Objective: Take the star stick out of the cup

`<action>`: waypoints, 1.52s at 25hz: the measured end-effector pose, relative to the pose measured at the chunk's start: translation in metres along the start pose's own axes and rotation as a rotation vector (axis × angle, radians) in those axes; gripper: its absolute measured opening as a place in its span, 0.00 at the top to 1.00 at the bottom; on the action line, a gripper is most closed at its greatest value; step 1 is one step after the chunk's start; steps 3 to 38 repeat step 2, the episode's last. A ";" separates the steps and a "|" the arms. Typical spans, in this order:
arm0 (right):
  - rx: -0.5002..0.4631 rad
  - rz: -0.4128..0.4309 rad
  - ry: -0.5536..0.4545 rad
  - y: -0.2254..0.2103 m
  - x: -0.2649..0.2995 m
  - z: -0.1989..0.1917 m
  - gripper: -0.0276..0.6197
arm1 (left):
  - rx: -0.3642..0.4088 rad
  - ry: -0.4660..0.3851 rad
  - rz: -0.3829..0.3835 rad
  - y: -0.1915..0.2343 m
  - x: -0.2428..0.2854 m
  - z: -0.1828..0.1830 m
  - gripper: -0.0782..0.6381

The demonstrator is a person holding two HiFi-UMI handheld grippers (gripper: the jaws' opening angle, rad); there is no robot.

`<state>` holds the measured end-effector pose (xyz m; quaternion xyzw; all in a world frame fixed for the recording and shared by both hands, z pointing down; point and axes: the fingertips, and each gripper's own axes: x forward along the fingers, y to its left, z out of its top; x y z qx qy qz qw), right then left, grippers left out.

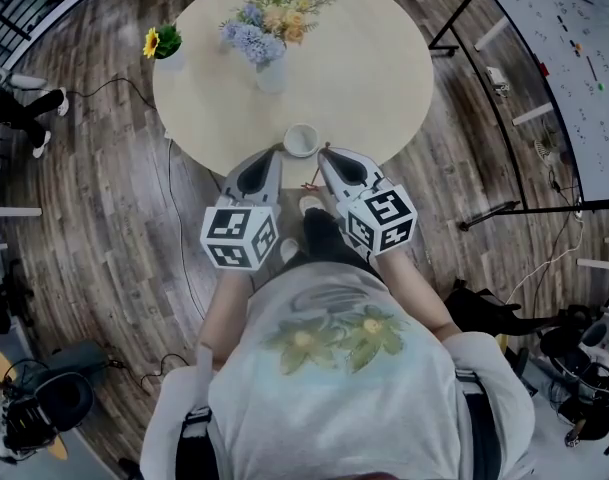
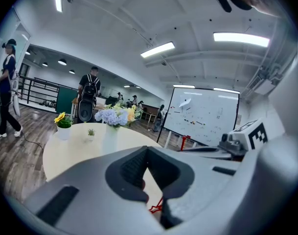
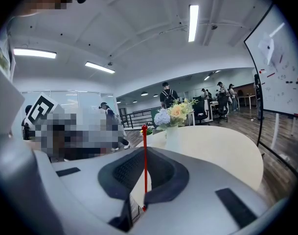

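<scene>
Two grippers at table (image 1: 384, 68) edge: my right gripper (image 3: 145, 204) clamped on upright star stick (image 3: 144, 165); left gripper (image 2: 151, 203) closed beside cup (image 1: 301, 140).

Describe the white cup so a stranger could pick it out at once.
Find the round beige table. At its near edge stands the white cup, low and open-topped. Unlike the vase at the centre and the small pot at the left edge, it holds no flowers.

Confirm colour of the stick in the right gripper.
The stick is red; the right gripper view shows it best.
</scene>
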<state>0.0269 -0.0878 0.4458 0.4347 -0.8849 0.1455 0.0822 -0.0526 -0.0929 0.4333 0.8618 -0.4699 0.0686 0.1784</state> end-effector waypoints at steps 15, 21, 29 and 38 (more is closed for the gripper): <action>0.001 -0.001 -0.001 0.000 0.000 -0.001 0.92 | 0.000 0.002 -0.002 0.000 0.000 -0.001 0.89; 0.001 -0.001 -0.001 0.000 0.000 -0.001 0.92 | 0.000 0.002 -0.002 0.000 0.000 -0.001 0.89; 0.001 -0.001 -0.001 0.000 0.000 -0.001 0.92 | 0.000 0.002 -0.002 0.000 0.000 -0.001 0.89; 0.001 -0.001 -0.001 0.000 0.000 -0.001 0.92 | 0.000 0.002 -0.002 0.000 0.000 -0.001 0.89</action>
